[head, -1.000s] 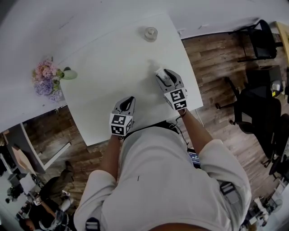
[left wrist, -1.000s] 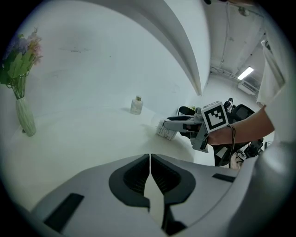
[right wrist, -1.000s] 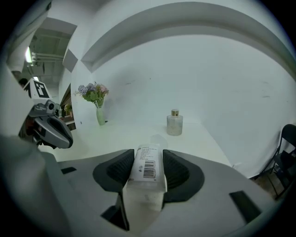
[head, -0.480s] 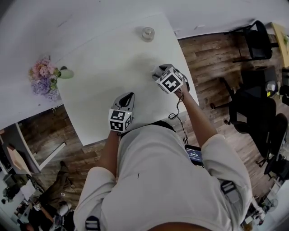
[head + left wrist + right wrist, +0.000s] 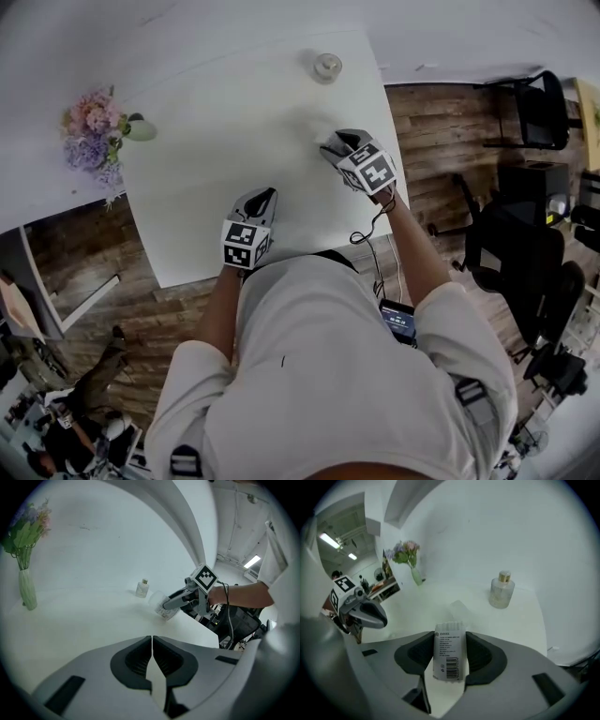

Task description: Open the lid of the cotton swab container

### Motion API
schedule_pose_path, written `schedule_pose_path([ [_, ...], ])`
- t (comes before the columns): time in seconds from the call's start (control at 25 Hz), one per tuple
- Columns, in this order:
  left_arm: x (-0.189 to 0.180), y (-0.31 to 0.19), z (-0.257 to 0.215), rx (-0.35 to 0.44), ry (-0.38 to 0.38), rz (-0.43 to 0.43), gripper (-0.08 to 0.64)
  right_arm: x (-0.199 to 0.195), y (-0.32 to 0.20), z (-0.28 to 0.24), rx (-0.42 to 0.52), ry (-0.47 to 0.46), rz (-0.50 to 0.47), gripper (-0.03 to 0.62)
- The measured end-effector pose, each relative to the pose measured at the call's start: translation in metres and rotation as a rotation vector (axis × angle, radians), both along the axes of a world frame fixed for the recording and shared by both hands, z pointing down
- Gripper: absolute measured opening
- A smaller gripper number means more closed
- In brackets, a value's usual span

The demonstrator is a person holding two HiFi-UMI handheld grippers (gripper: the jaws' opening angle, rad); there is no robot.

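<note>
Your right hand-held gripper [image 5: 330, 146] has rolled over since 1 s ago, jaws closing on container [image 5: 449, 656] over bench [image 5: 216, 141]. Left hand-held gripper [image 5: 266, 197] clenched, empty. Lid prob. still on; opening's left.

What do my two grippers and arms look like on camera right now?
The left gripper and right gripper are grey shells with black ribbed pads and a cube of black-and-white square markers. A black cable hangs from the right one, whose jaws are closing with the cotton swab container between them. The person wears a pale short-sleeved shirt; forearms bare.
</note>
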State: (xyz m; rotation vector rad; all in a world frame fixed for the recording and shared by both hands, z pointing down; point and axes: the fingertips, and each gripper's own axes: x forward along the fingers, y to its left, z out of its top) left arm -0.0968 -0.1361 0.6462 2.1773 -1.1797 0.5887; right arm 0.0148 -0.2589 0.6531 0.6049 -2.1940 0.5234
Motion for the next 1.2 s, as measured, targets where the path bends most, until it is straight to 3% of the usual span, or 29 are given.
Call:
schedule_pose_path([
  [0.12,0.000,0.000,0.001,-0.001,-0.004,0.008,0.026,-0.009,-0.012,-0.016,0.156,-0.218,0.131,0.190],
  [0.24,0.000,0.000,0.002,-0.005,-0.013,0.021,0.026,-0.008,-0.014,-0.017,0.241,-0.301,0.223,0.190],
  [0.6,0.005,-0.003,0.003,-0.011,-0.025,0.053,0.026,0.003,0.003,-0.013,0.304,-0.262,0.247,0.192],
  [0.84,0.019,0.003,-0.001,-0.002,-0.024,0.071,0.026,0.027,0.026,0.005,0.272,-0.222,0.269,0.191],
  [1.08,0.016,0.002,0.004,-0.015,-0.034,0.075,0.026,0.020,0.029,0.011,0.247,-0.156,0.247,0.192],
  [1.2,0.018,0.001,0.003,-0.014,-0.034,0.070,0.026,0.023,0.035,0.022,0.218,-0.108,0.245,0.226],
])
